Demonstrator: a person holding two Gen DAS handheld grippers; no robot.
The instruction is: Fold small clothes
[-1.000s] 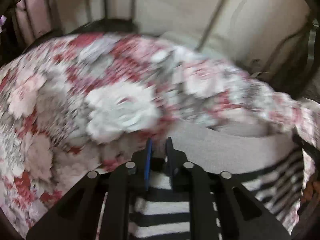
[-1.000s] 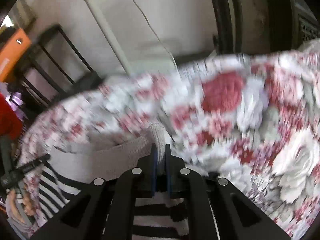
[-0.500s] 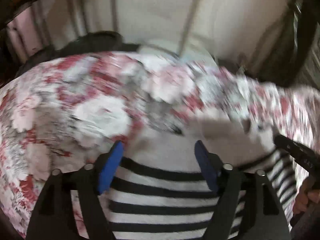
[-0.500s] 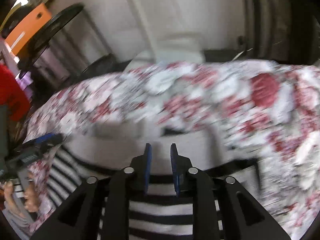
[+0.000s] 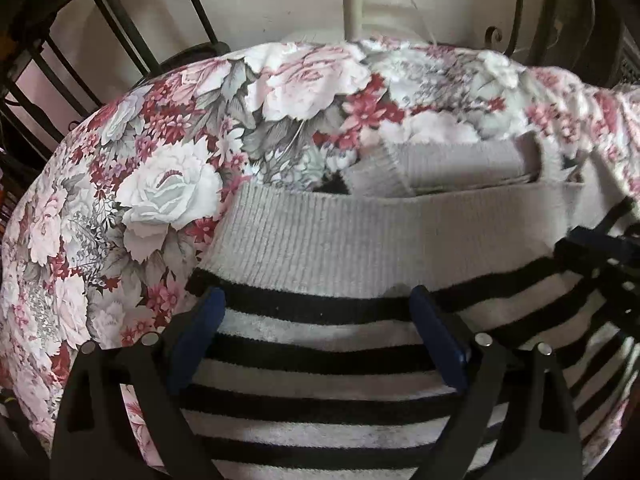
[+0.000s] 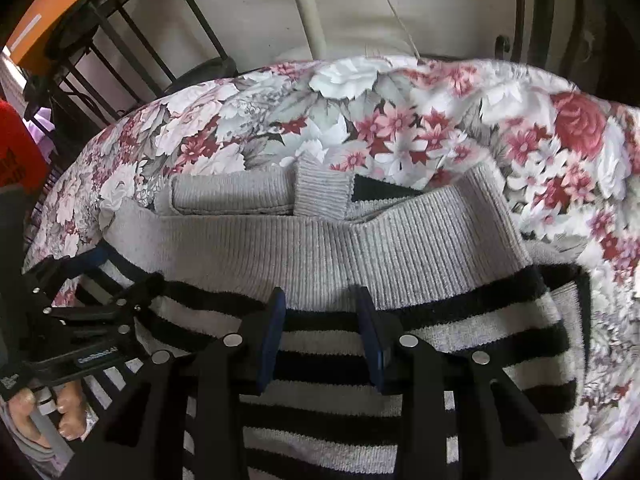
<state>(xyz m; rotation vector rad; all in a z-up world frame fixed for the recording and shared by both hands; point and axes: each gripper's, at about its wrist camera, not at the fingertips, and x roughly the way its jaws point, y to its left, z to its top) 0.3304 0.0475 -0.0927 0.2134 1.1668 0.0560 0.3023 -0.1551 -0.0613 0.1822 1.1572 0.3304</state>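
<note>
A small knit sweater point(image 5: 360, 248) with black and white stripes and a grey ribbed band lies folded over on a floral cloth; it also shows in the right wrist view point(image 6: 320, 252). Grey ribbed cuffs point(image 5: 452, 164) lie just beyond the band. My left gripper point(image 5: 316, 300) is open and empty over the stripes near the band's left end. My right gripper point(image 6: 320, 300) is open and empty over the stripes near the band's middle. Each gripper shows in the other's view, the right one point(image 5: 592, 252) and the left one point(image 6: 92, 280).
The floral cloth point(image 5: 168, 168) covers a rounded table, also in the right wrist view point(image 6: 460, 128). Black metal racks point(image 5: 100, 28) stand at the back left, a white pole point(image 6: 308, 12) against the wall, dark metal frames point(image 6: 540, 12) at the back right.
Both grippers were shut on the sweater's grey band a second ago. Both have let go and opened, and the band now lies flat on the folded sweater.
</note>
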